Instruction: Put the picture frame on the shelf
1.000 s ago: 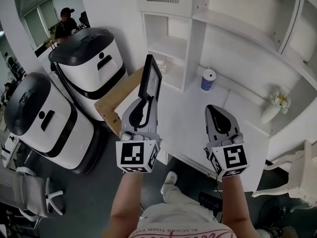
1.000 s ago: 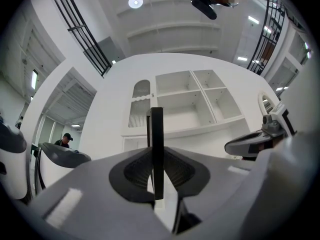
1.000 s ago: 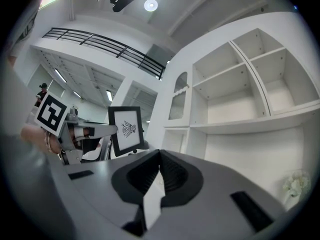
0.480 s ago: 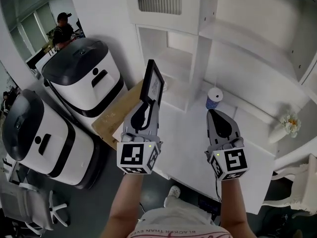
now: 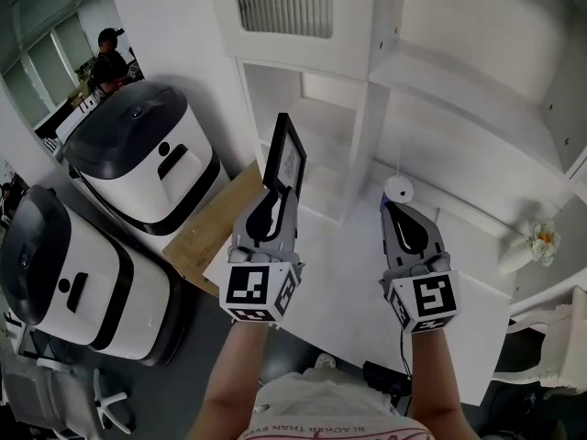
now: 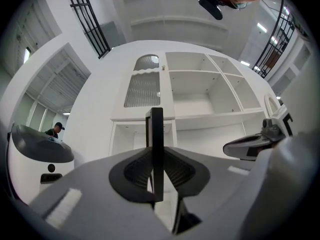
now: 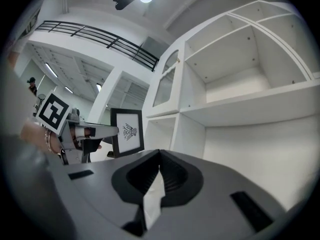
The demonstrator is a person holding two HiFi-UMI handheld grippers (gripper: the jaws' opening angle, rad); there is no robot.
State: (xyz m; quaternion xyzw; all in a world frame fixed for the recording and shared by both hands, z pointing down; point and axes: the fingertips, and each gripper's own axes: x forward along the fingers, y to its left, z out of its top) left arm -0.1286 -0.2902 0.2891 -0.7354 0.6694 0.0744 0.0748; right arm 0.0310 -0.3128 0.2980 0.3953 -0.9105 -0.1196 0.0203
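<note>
Two grippers up: left gripper (image 5: 279,194) pinches the picture frame (image 5: 287,149) by its bottom edge, upright short of the shelf (image 5: 316,122), right gripper (image 5: 394,211) clenched empty; that thin edge-grip risks the frame tipping or clipping the divider.

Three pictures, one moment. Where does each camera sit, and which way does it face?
Head view: on the person's head, looking steeply down at the white counter and shelf unit; forearms, left gripper and right gripper show.
Left gripper view: rides the left gripper, facing the shelf unit along jaws shut on the picture frame, seen edge-on.
Right gripper view: rides the right gripper, facing the shelves along closed, empty jaws.
Shared: each gripper view catches the other gripper; the picture frame shows in all three.
</note>
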